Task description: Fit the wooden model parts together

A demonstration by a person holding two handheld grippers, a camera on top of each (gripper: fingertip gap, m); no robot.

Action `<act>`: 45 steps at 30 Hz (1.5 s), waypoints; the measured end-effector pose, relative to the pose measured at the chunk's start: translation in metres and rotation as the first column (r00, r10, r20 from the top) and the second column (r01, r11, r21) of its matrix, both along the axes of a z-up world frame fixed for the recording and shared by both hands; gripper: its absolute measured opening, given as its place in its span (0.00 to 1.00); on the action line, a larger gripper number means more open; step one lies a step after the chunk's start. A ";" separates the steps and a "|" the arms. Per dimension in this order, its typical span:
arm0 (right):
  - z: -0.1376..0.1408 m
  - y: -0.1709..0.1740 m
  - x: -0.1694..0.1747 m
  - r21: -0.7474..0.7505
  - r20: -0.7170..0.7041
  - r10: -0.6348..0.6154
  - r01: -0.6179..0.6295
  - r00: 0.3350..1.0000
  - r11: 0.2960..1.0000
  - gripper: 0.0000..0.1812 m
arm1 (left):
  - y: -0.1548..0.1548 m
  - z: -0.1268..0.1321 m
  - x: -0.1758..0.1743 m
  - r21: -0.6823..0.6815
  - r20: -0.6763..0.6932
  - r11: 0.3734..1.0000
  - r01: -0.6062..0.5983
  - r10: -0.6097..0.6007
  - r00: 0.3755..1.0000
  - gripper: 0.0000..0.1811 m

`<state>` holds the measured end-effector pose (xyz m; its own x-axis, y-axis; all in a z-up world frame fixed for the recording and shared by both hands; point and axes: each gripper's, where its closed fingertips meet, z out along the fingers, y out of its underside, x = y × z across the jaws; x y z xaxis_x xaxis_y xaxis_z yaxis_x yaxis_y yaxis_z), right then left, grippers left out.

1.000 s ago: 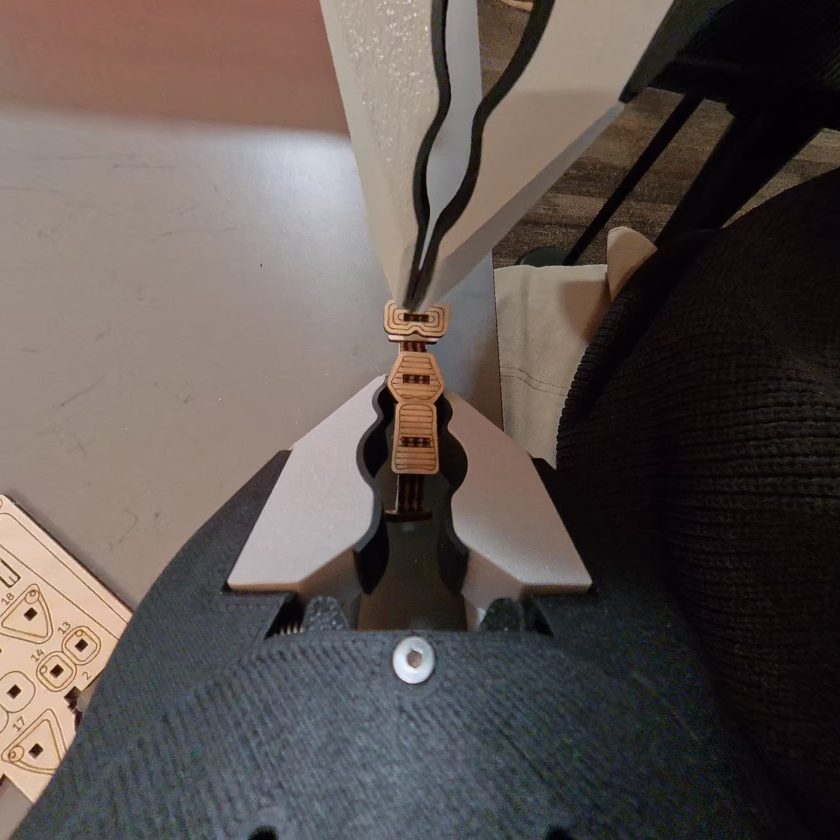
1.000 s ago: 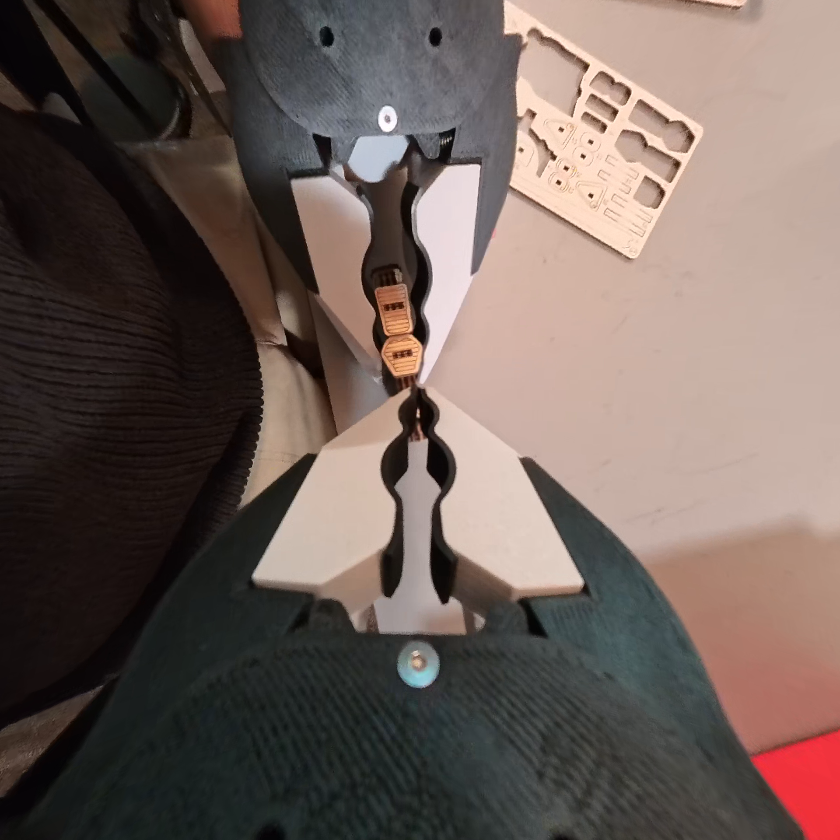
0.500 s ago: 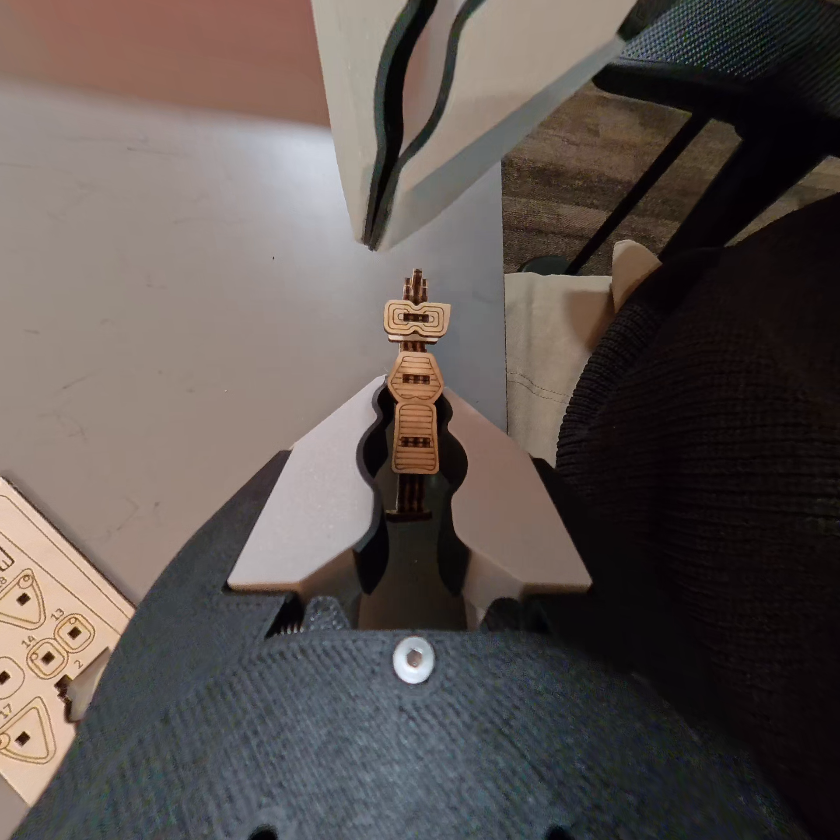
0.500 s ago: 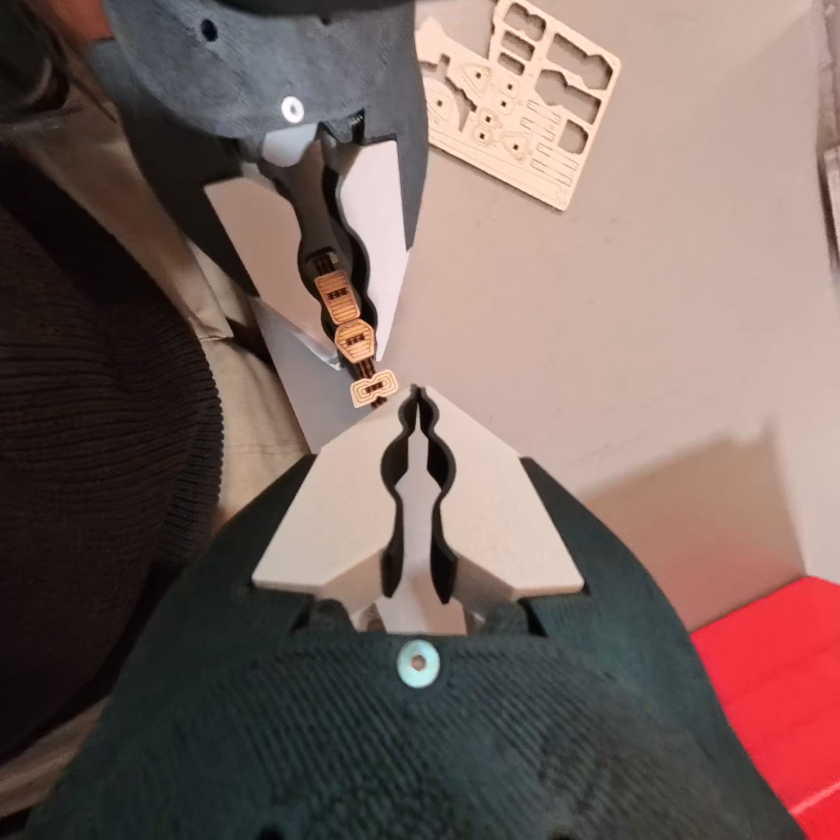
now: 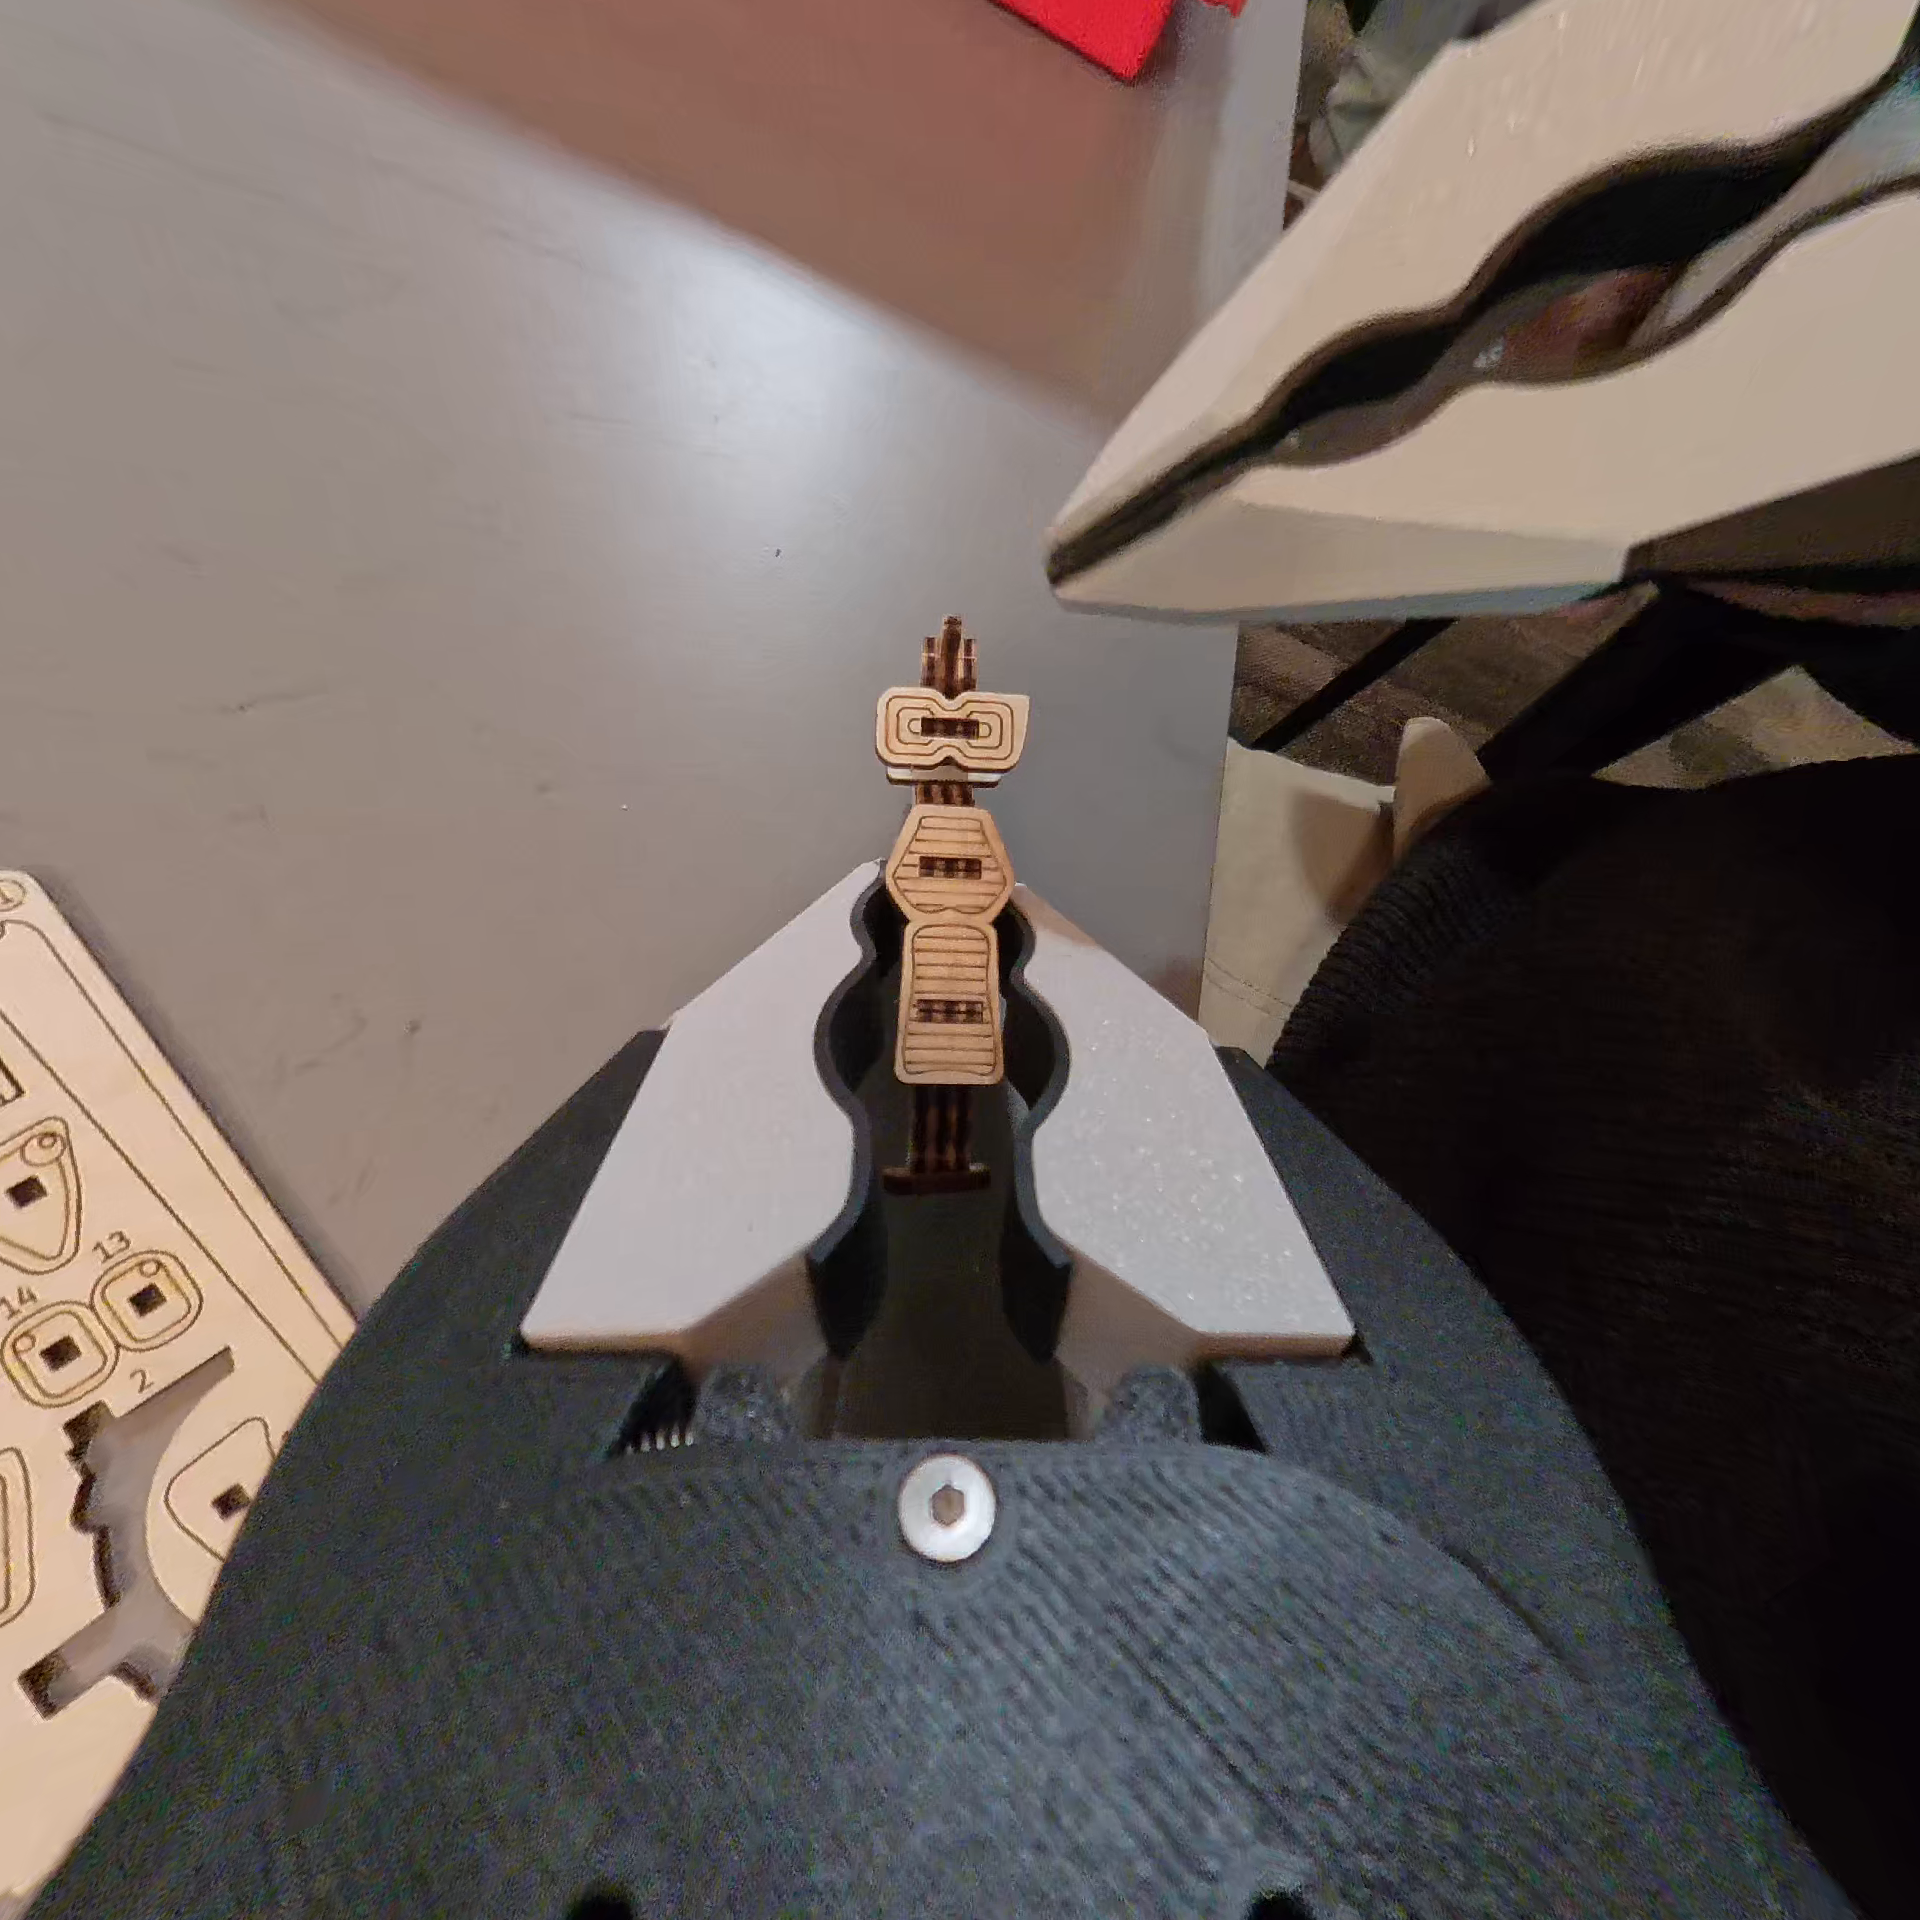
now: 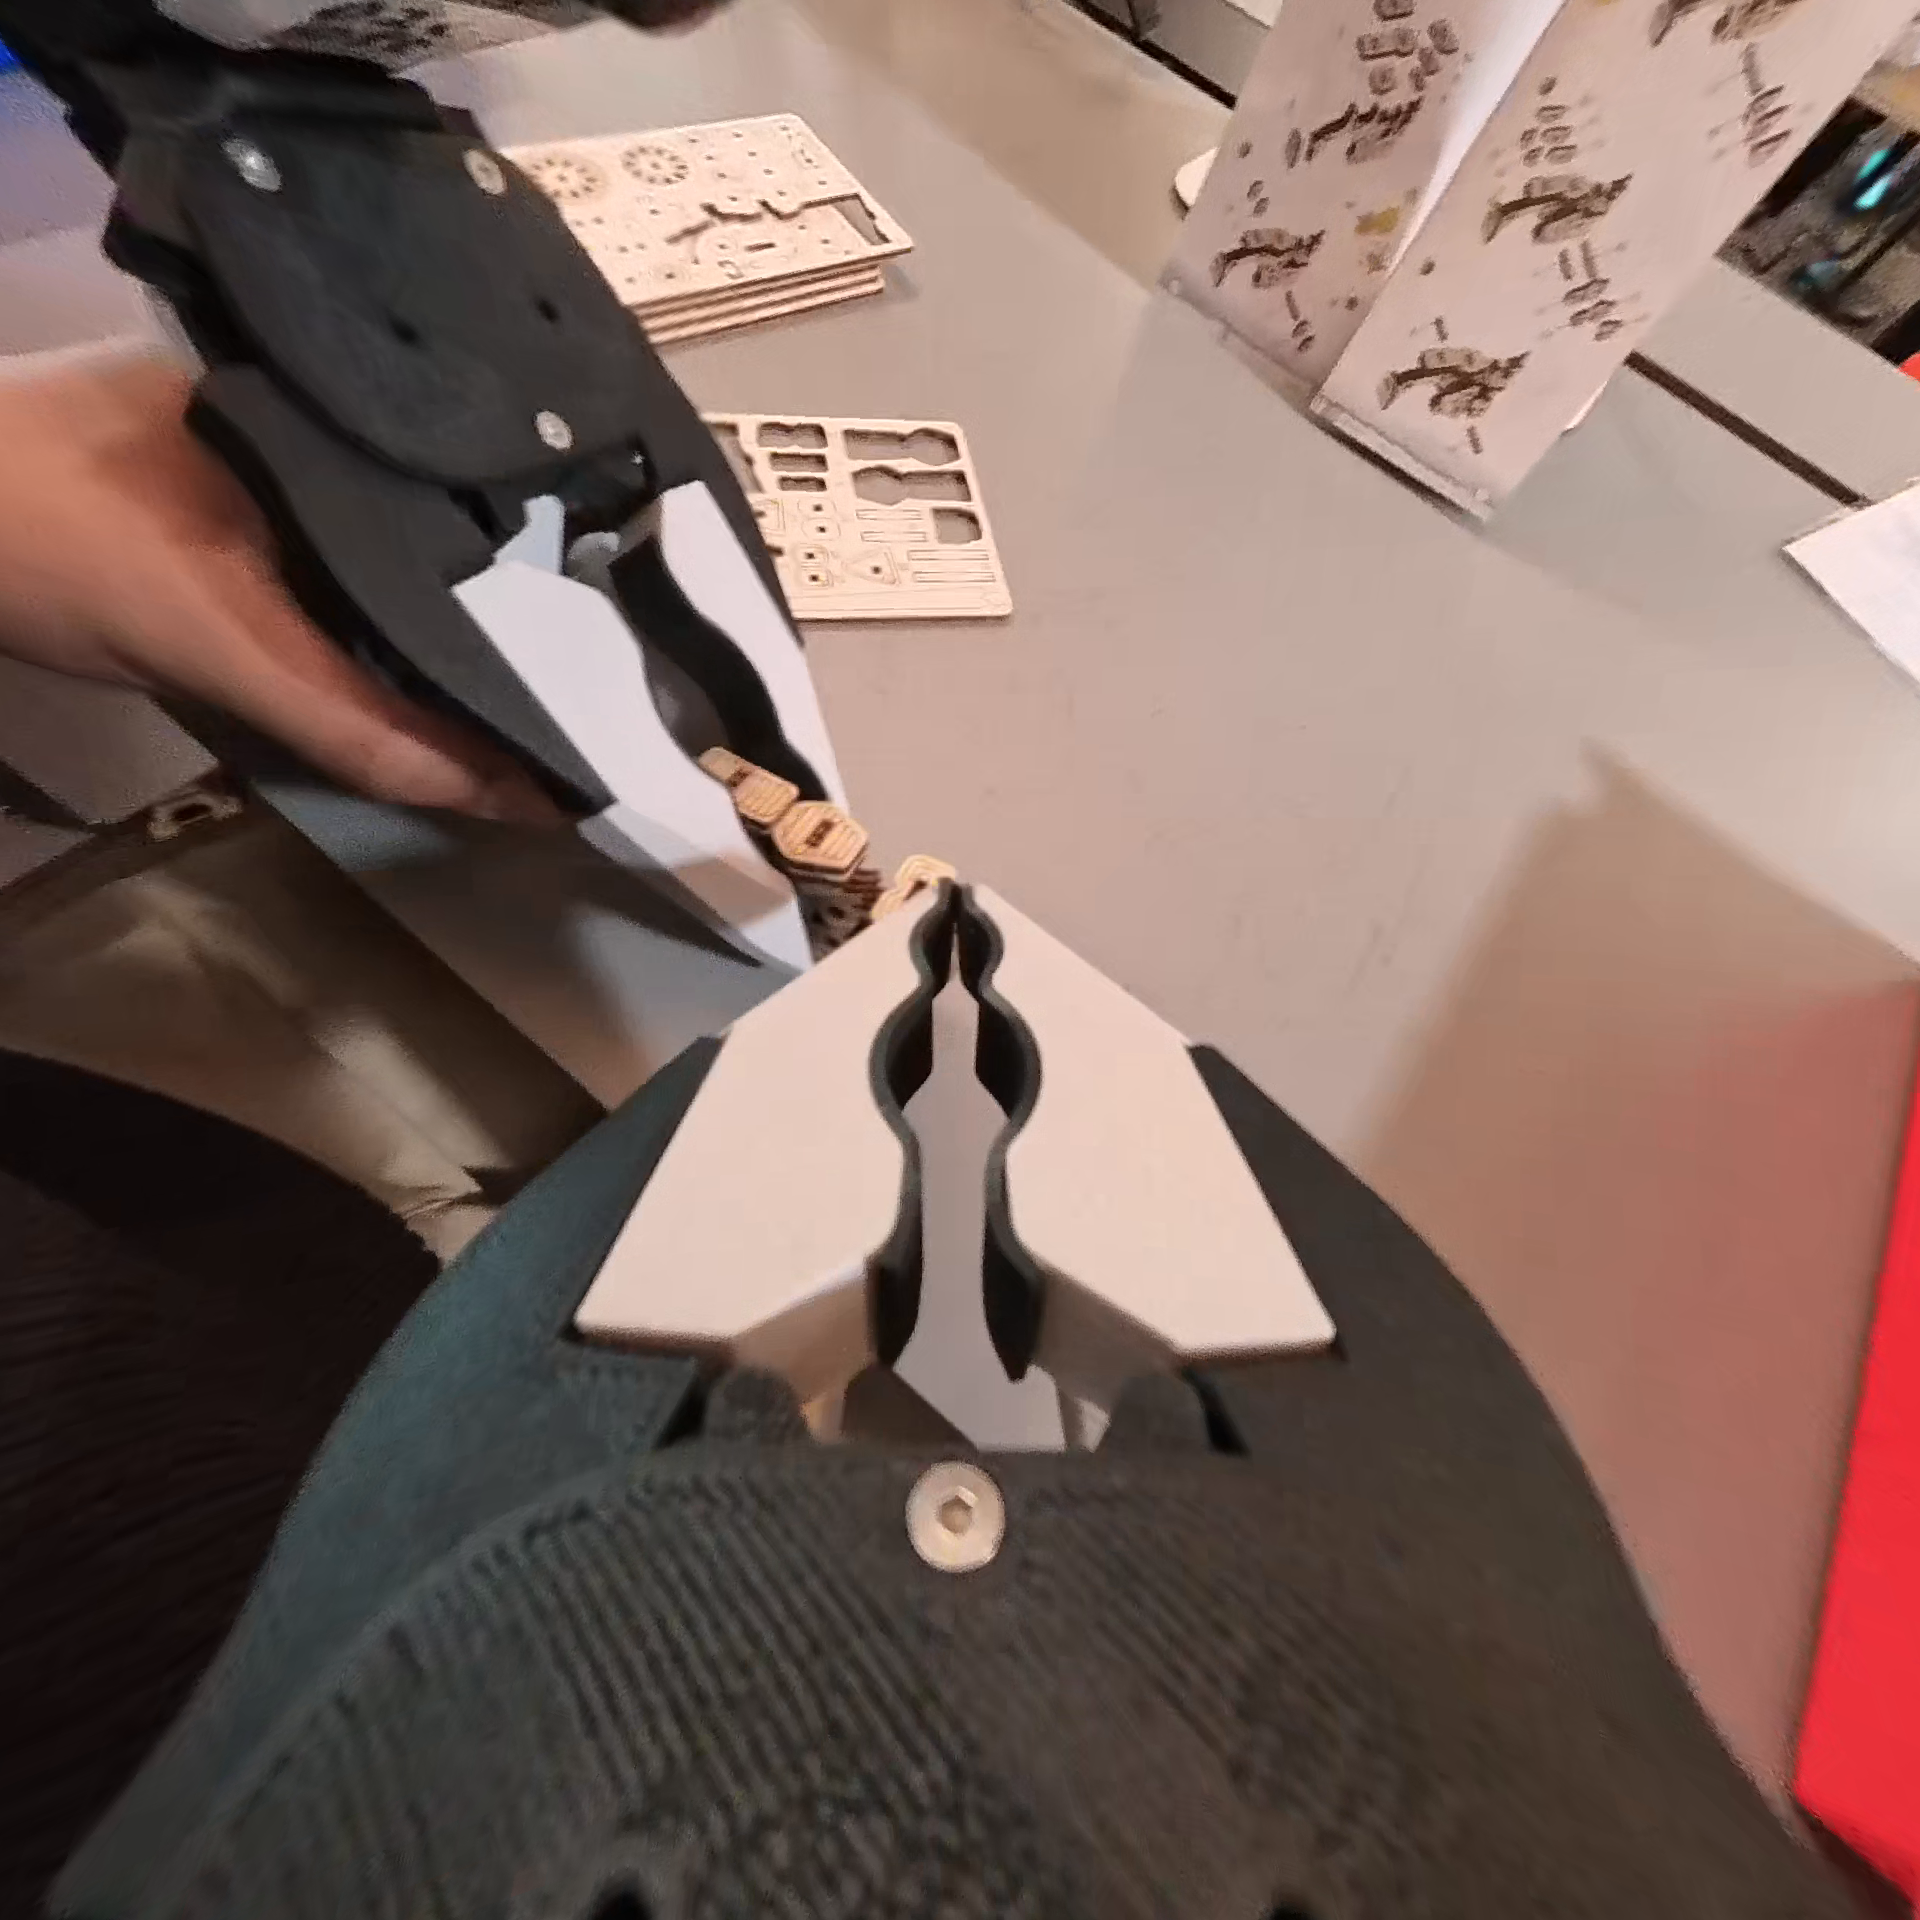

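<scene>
My left gripper (image 5: 948,883) is shut on a small wooden model (image 5: 948,997): a dark notched spine with three engraved plates slotted onto it. The top plate (image 5: 951,727) sits just below the spine's tip. My right gripper (image 6: 954,896) is shut and empty, its tips close to the model's top end (image 6: 821,836) but apart from it. In the left wrist view the right gripper (image 5: 1060,551) hangs to the upper right of the model. In the right wrist view the left gripper (image 6: 821,894) comes in from the upper left, held by a hand (image 6: 208,623).
A punched wooden parts sheet (image 6: 883,520) lies on the grey table (image 6: 1299,727), with a stack of sheets (image 6: 727,229) behind it. The sheet also shows in the left wrist view (image 5: 104,1299). Folded printed instructions (image 6: 1455,208) stand far right. A red object (image 6: 1870,1455) lies at the right edge.
My right gripper was pinched at the model's top end, then let go and drew back to the right. The left gripper has kept its hold on the model. Both views have swung.
</scene>
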<state>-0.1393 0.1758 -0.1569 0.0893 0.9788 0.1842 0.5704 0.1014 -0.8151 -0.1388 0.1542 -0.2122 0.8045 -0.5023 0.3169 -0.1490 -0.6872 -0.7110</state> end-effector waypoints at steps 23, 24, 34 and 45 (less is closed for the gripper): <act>-0.015 -0.006 -0.014 0.132 0.063 -0.002 -0.006 0.998 0.991 0.00 | 0.002 -0.004 -0.002 0.023 -0.103 1.000 -0.014 0.017 0.994 0.09; -0.011 -0.006 -0.015 0.110 0.043 -0.004 0.000 0.999 0.994 0.00 | 0.002 -0.004 -0.002 0.024 -0.105 1.000 -0.014 0.017 0.994 0.09; -0.016 -0.001 -0.014 -0.033 0.035 -0.051 0.052 0.998 0.998 0.00 | 0.002 -0.004 -0.002 0.027 -0.117 0.999 -0.016 0.020 0.993 0.09; -0.025 -0.001 -0.014 -0.079 0.067 -0.074 0.079 0.995 0.994 0.00 | 0.002 -0.004 -0.002 0.027 -0.121 1.000 -0.015 0.018 0.992 0.09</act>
